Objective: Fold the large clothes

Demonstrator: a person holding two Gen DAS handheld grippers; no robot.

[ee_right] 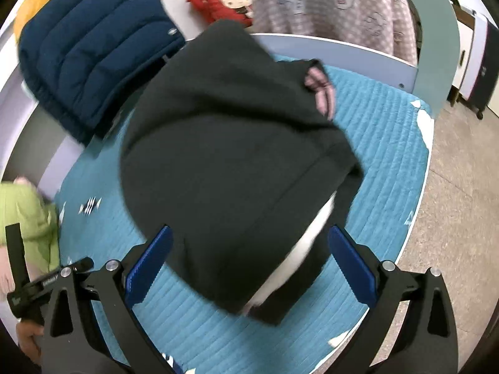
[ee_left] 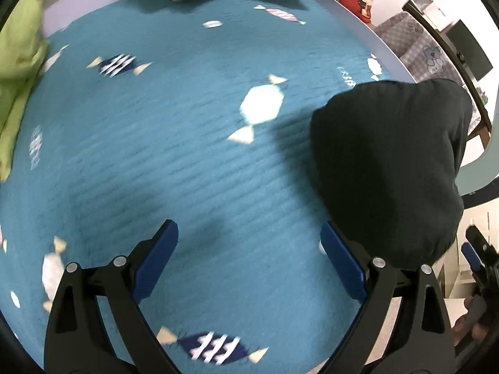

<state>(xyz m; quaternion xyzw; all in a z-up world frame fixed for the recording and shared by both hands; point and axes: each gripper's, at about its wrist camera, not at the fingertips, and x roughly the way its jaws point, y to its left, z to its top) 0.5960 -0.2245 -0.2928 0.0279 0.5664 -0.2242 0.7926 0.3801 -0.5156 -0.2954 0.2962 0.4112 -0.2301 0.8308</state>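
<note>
Blue quilted bed cover [ee_left: 174, 155], soft and ribbed with candy shapes, lies over the bed. Next biggest is the dark fuzzy garment [ee_right: 224, 143], folded into a rounded lump near the cover's right edge, with some white showing underneath. A puffy navy jacket [ee_right: 93, 53] sits at the far corner. Both the left hand-held gripper [ee_left: 249, 261] and right hand-held gripper [ee_right: 249, 265] have fingers spread apart, holding nothing.

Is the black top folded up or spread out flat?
Folded, roughly. The black top lies doubled into a rounded bundle on the blue mat, a white inner layer showing at its edge.
</note>
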